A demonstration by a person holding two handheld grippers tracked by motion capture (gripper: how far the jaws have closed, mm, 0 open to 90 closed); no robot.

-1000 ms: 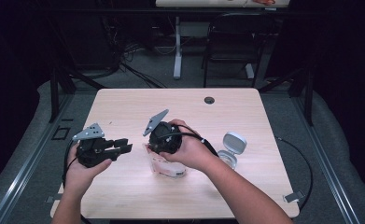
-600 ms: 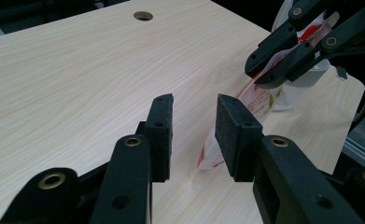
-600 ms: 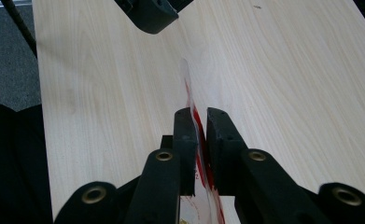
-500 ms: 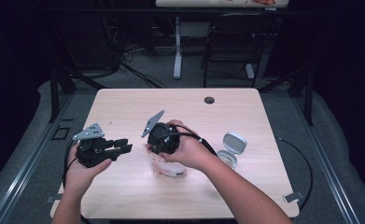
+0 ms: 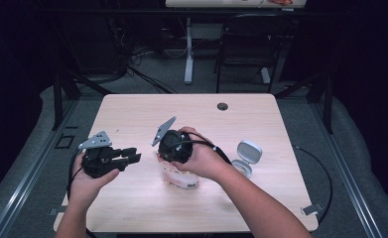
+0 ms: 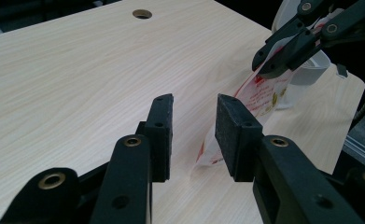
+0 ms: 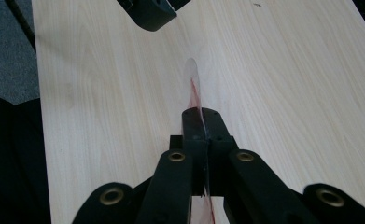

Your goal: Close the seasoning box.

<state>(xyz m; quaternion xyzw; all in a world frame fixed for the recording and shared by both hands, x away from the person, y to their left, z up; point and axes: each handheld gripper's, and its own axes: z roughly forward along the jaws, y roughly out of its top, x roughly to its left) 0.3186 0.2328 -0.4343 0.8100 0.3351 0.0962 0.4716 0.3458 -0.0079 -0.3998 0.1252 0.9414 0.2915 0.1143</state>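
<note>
Your right gripper [image 7: 202,122] pinches plastic bag [image 6: 259,93] at top edge, bag upright mid-table. Your left gripper [image 6: 193,135], jaws narrowly parted, empty, sits just beside bag's lower corner; bag lies ahead-right.

Two matte black hand-held grippers, each carried on a bare forearm

The left gripper [image 5: 113,159] and the right gripper [image 5: 174,146] are built of black plastic, each topped by a grey three-cornered plate and trailing a thin black cable. In the gripper views the linkage arms are flat black bars joined by round brass-coloured rivets, with smaller dark screw heads along them. The fingers [image 6: 163,135] are blocky black rectangular pads with a dull, slightly grainy face. Both forearms are uncovered, no sleeve in sight
</note>
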